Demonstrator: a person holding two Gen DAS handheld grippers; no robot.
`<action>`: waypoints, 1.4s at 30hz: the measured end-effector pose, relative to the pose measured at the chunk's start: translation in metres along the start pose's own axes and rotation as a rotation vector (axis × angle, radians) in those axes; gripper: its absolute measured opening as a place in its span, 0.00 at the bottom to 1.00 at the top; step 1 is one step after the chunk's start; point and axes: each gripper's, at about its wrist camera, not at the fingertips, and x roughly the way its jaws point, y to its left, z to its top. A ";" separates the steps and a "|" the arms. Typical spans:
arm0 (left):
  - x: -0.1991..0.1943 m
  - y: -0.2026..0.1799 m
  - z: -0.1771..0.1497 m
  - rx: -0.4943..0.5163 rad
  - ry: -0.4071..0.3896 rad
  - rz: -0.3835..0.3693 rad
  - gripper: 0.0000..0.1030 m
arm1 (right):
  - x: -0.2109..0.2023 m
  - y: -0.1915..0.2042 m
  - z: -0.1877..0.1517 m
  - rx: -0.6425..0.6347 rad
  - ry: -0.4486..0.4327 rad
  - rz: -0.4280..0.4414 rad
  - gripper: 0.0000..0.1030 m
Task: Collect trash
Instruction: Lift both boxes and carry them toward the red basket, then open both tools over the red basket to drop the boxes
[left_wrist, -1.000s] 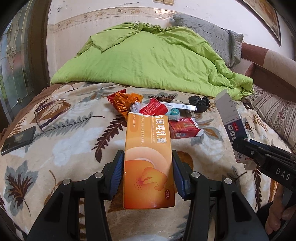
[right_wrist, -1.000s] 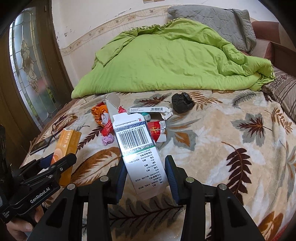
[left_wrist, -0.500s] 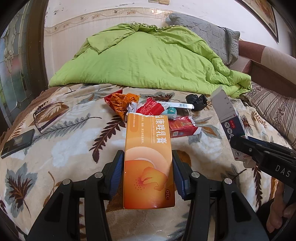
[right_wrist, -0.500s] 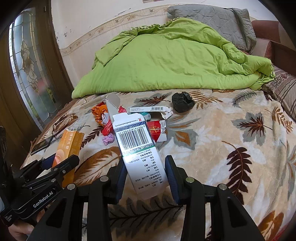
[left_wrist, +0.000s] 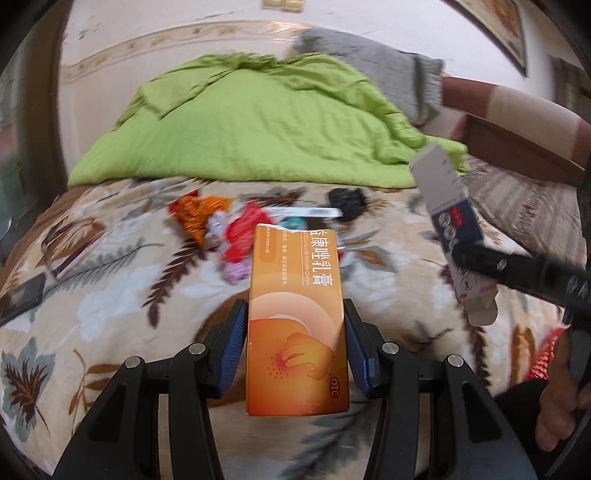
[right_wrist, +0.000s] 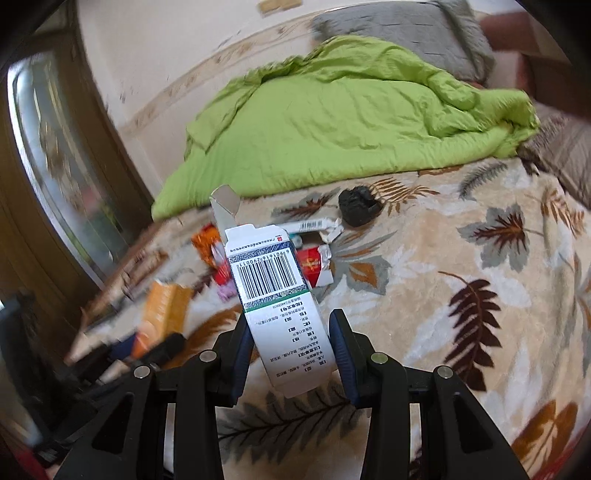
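Note:
My left gripper (left_wrist: 295, 347) is shut on an orange medicine box (left_wrist: 297, 317) and holds it above the bed. My right gripper (right_wrist: 291, 347) is shut on a white box with a barcode (right_wrist: 275, 291); that box also shows at the right of the left wrist view (left_wrist: 452, 225). The orange box shows blurred at the left of the right wrist view (right_wrist: 162, 314). More trash lies in a pile on the leaf-print blanket (left_wrist: 92, 295): an orange wrapper (left_wrist: 195, 214), a red wrapper (left_wrist: 242, 236), a long white box (right_wrist: 306, 226), a red carton (right_wrist: 310, 264) and a crumpled black bag (right_wrist: 358, 205).
A green quilt (left_wrist: 258, 129) and a grey pillow (left_wrist: 369, 70) lie at the head of the bed. A dark phone (left_wrist: 22, 295) lies on the blanket at far left. A striped pillow (left_wrist: 528, 206) is at right. A glass door (right_wrist: 62, 177) stands left.
Both grippers have pulled back and swung with their boxes; both views are now blurred by motion. The trash pile sits farther from the left gripper and lower in the right view.

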 end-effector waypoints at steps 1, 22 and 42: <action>-0.002 -0.007 0.001 0.013 -0.003 -0.016 0.47 | -0.012 -0.005 0.001 0.028 -0.012 0.016 0.43; -0.019 -0.293 -0.011 0.325 0.264 -0.725 0.47 | -0.288 -0.195 -0.101 0.462 -0.145 -0.457 0.43; -0.005 -0.224 0.008 0.220 0.232 -0.589 0.70 | -0.252 -0.183 -0.082 0.416 -0.108 -0.347 0.48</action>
